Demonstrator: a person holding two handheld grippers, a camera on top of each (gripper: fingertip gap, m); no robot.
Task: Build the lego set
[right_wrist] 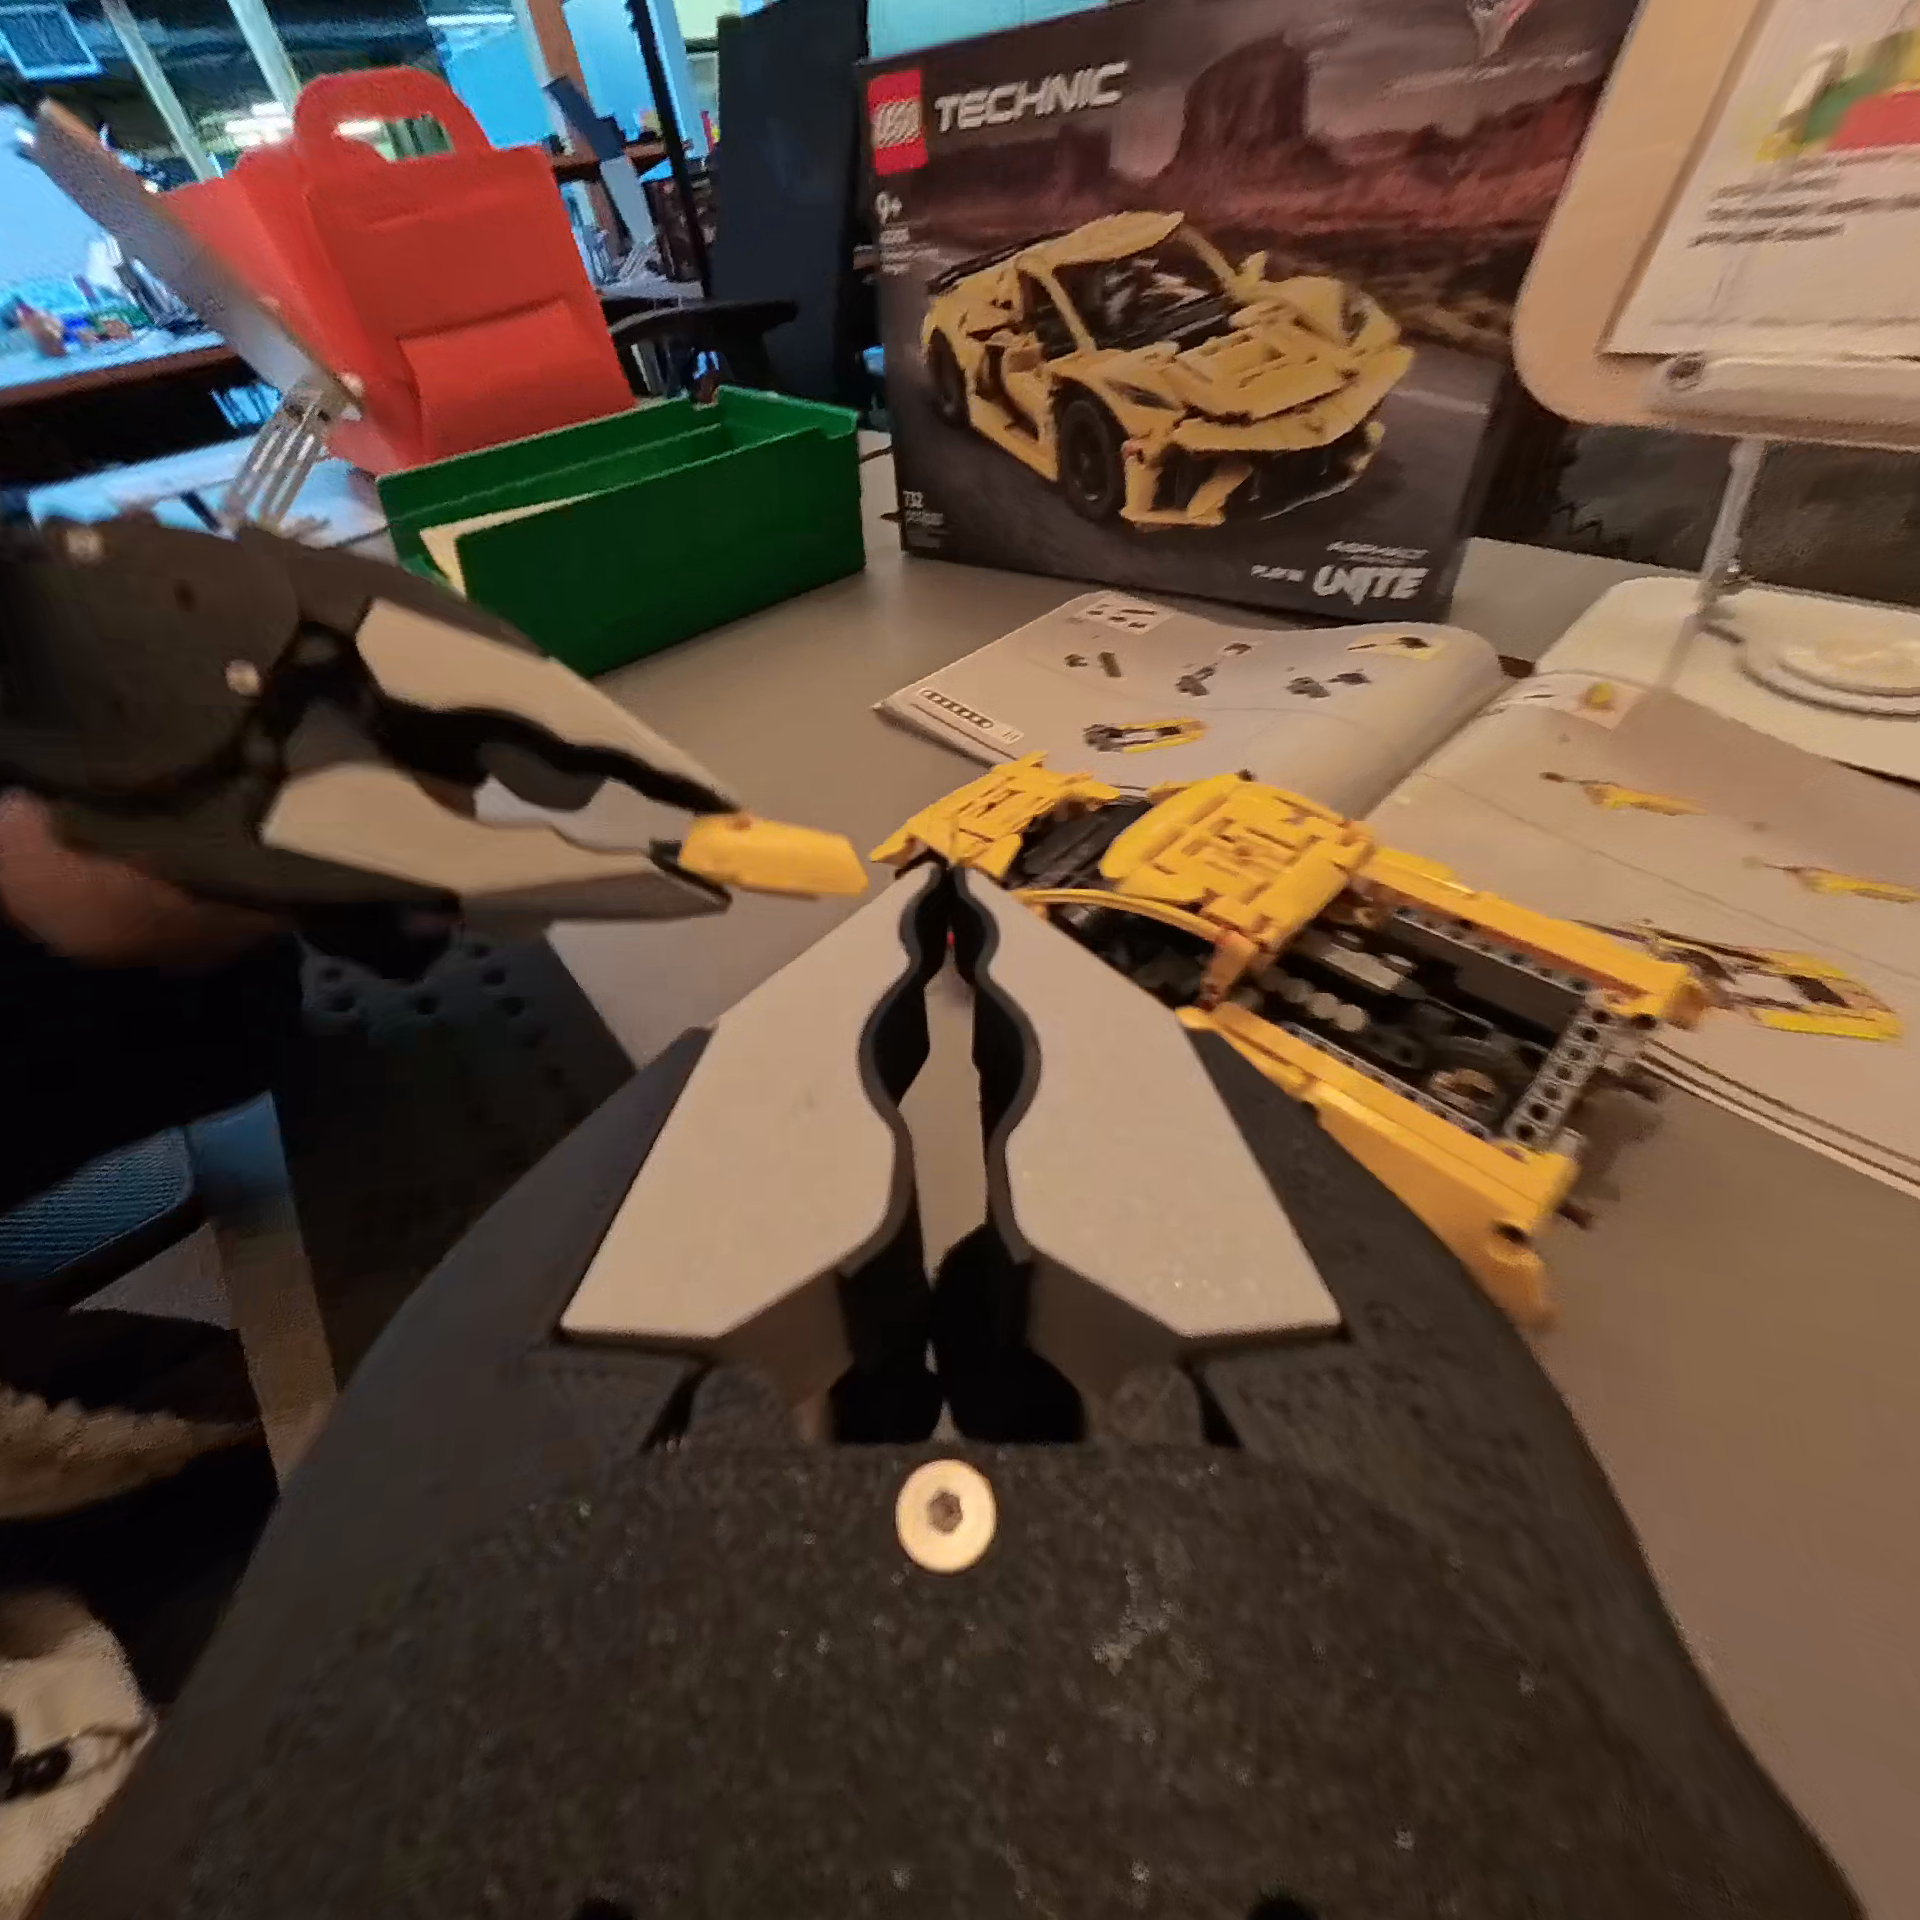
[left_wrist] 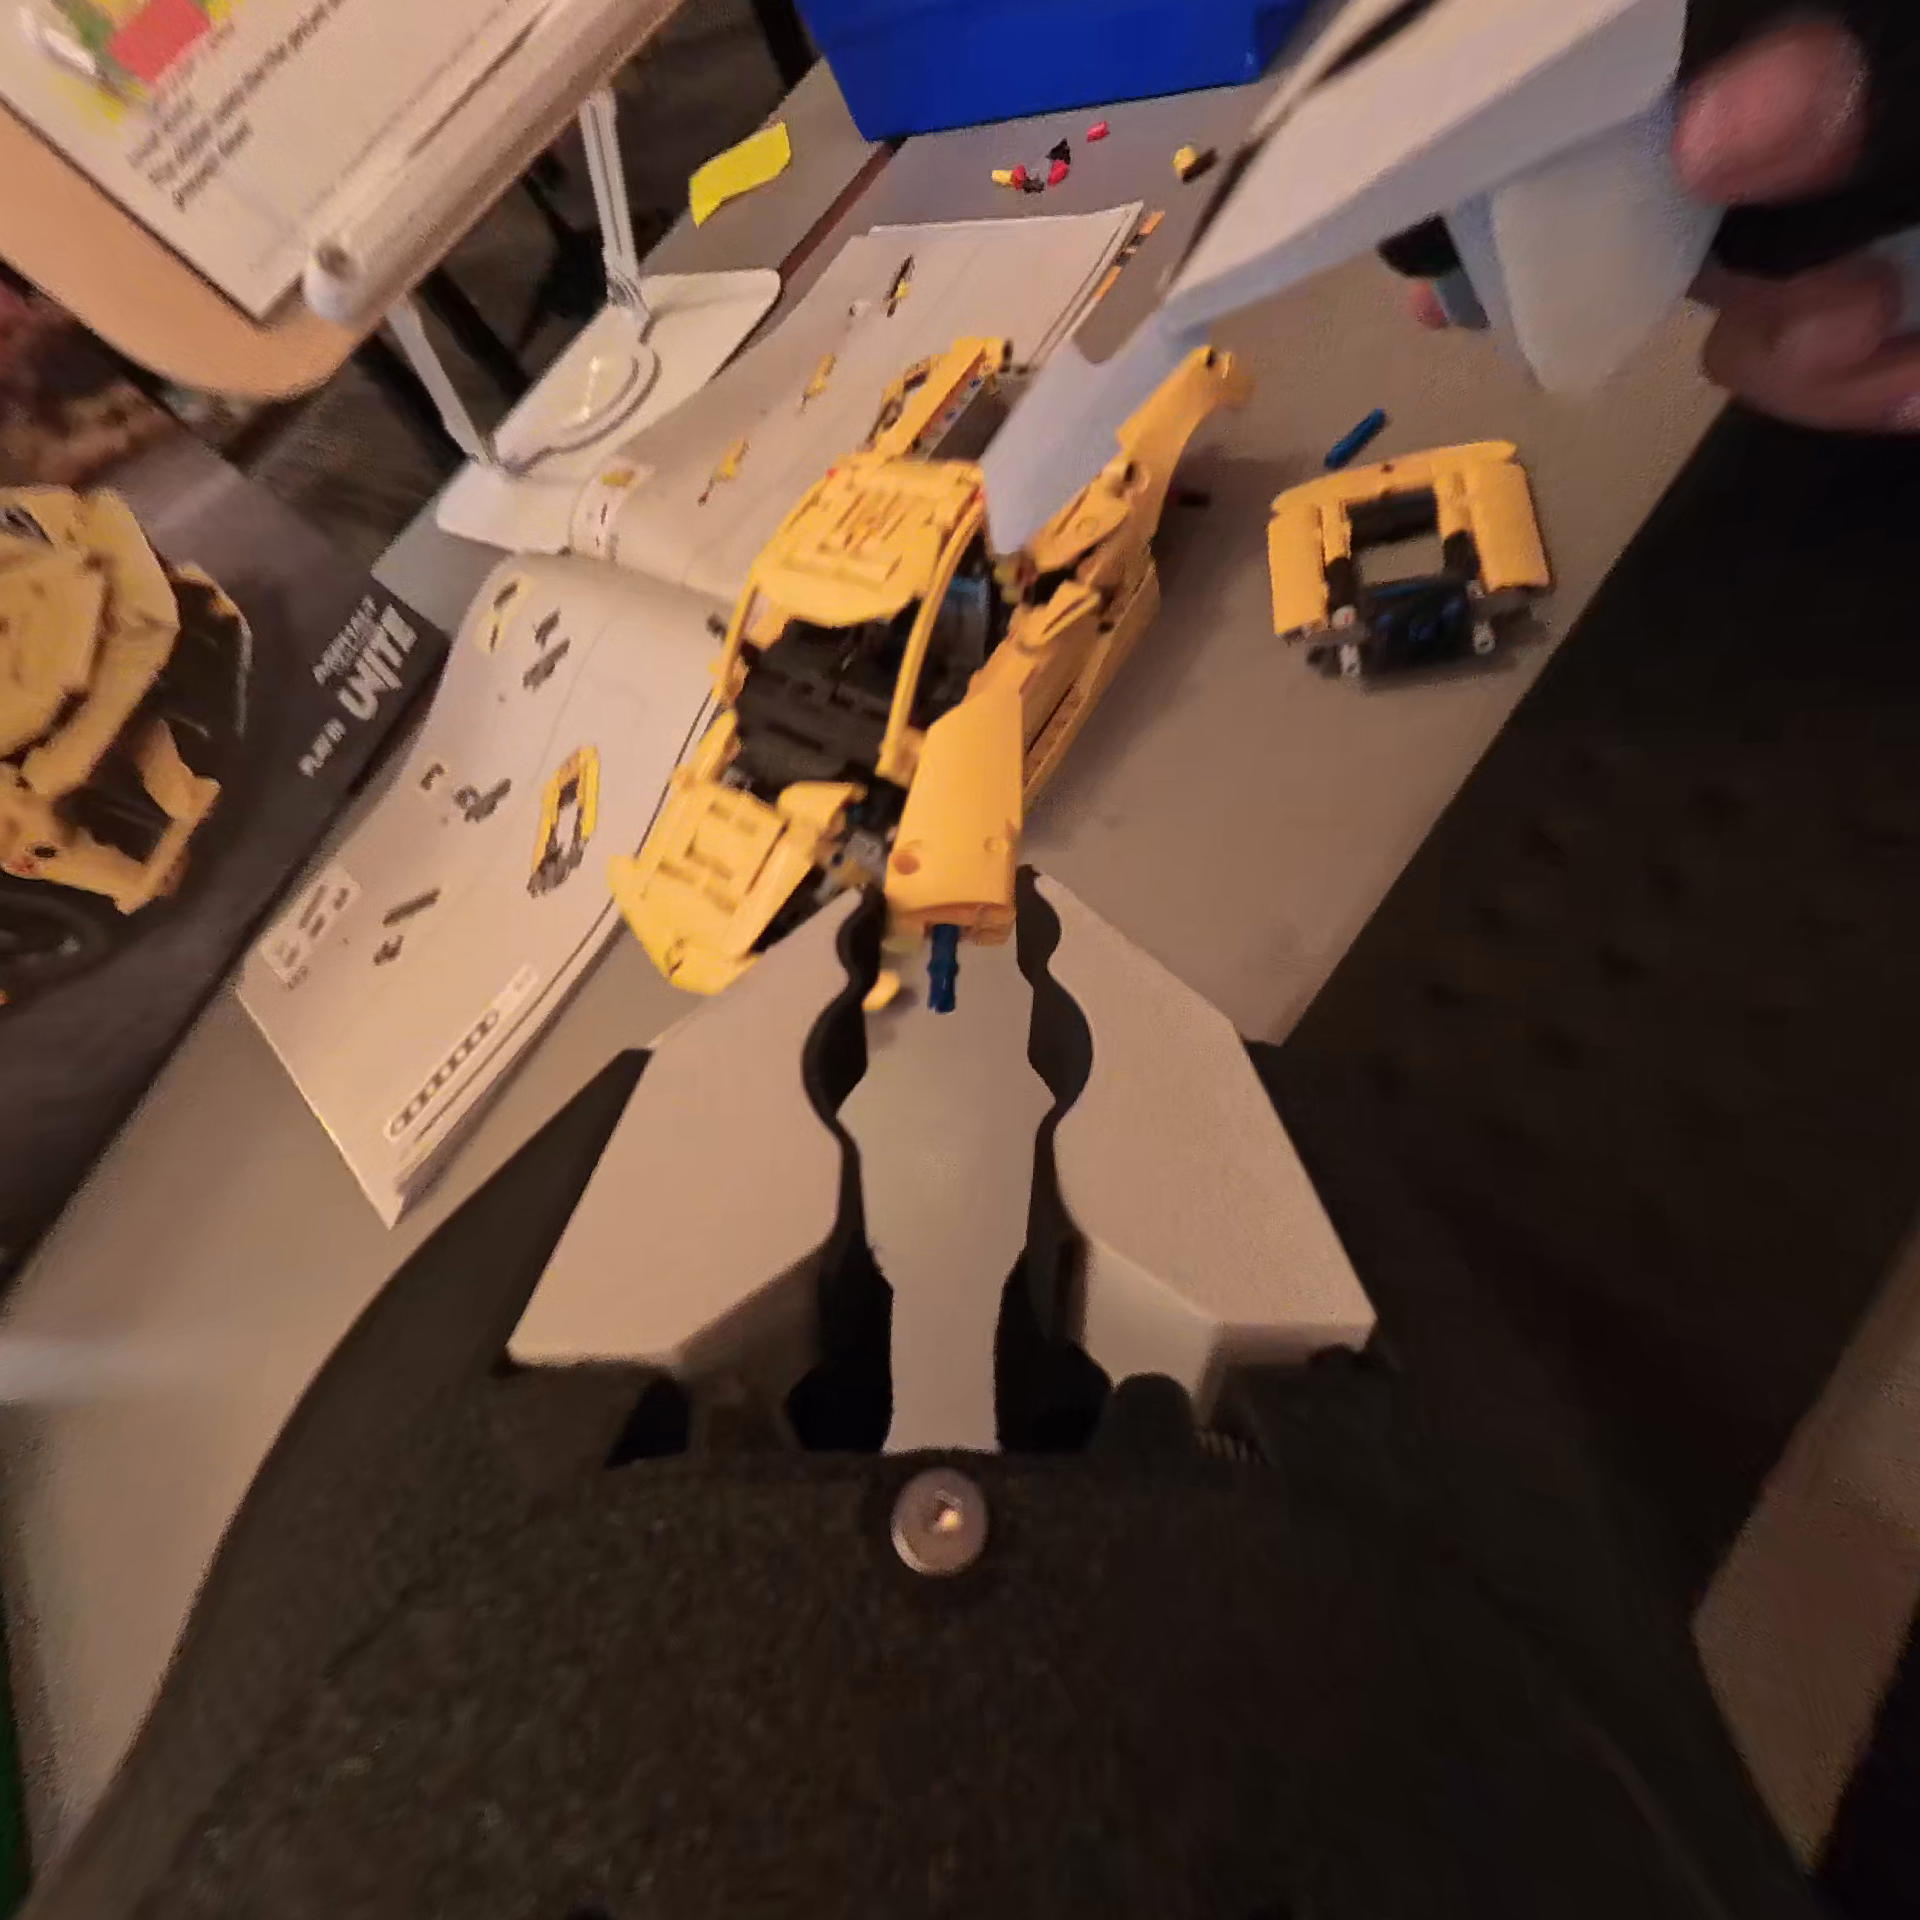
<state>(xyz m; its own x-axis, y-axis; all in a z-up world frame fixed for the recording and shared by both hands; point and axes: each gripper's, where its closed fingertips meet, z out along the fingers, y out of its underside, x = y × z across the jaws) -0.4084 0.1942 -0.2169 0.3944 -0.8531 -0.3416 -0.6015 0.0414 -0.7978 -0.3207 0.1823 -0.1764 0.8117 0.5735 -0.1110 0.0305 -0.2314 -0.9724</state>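
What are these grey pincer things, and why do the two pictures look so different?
Each is a hand-held gripper with its own camera looking along its two fingers. The left gripper is shut on a yellow panel piece with a blue pin. The right gripper is nearly closed at the yellow Lego car; whether it grips anything is unclear. On the grey table lie an open instruction booklet, a separate yellow section and small loose pieces. The set's box stands behind.

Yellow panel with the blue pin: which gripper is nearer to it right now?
Left. The left gripper grips the yellow panel between its fingertips. The right gripper has its tips at the car body, apart from the panel.
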